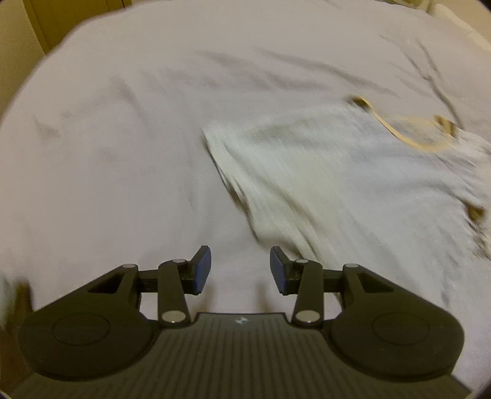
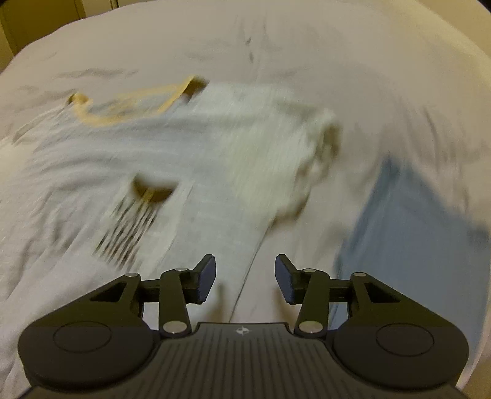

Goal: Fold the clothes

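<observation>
A white T-shirt (image 1: 337, 184) with a yellow neckband (image 1: 414, 138) lies spread on a pale bed sheet (image 1: 122, 138); its left sleeve edge points toward the middle of the left wrist view. My left gripper (image 1: 240, 270) hovers open over the sheet, just left of the shirt's side edge, nothing between its pads. In the right wrist view the same shirt (image 2: 184, 153) shows its yellow neckband (image 2: 129, 107), a dark printed patch (image 2: 132, 224) and the right sleeve (image 2: 300, 153). My right gripper (image 2: 245, 277) is open above the shirt's right side edge. Both views are motion-blurred.
A blue cloth (image 2: 414, 245) lies on the sheet to the right of the shirt. The sheet (image 2: 307, 46) stretches wide beyond the shirt. A yellowish wall or furniture panel (image 1: 46, 18) shows past the bed's far left edge.
</observation>
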`<act>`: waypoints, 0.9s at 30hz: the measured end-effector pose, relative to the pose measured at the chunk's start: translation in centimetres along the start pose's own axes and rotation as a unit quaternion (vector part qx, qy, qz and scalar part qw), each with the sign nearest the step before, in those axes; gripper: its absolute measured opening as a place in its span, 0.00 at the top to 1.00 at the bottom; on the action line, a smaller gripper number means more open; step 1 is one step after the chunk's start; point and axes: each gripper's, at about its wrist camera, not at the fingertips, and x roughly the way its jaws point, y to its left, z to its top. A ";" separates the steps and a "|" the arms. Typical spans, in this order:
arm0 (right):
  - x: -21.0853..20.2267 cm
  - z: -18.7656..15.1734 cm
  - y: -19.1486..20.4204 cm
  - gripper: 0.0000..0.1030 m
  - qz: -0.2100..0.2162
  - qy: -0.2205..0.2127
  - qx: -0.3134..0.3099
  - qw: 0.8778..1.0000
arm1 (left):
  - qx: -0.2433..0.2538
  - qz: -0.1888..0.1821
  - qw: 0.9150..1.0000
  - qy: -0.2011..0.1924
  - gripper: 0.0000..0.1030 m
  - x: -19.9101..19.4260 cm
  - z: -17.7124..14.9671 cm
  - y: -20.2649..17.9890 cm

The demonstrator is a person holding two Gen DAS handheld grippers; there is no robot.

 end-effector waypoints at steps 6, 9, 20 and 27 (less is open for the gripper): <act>-3.9 -10.0 1.9 0.52 0.010 0.040 0.062 0.997 | 0.006 -0.071 0.997 0.034 0.64 -2.9 -8.8 -2.8; -5.2 -14.0 2.9 0.51 0.005 0.041 0.093 0.995 | 0.024 -0.102 0.994 0.043 0.63 -4.7 -12.3 -4.0; -6.8 -22.0 3.0 0.40 0.052 0.052 0.173 0.982 | 0.088 -0.160 0.980 0.076 0.51 -9.3 -21.4 -7.2; -3.3 -24.3 3.0 0.40 0.087 0.077 0.131 0.984 | 0.015 -0.162 0.982 0.097 0.50 -7.2 -22.7 -7.6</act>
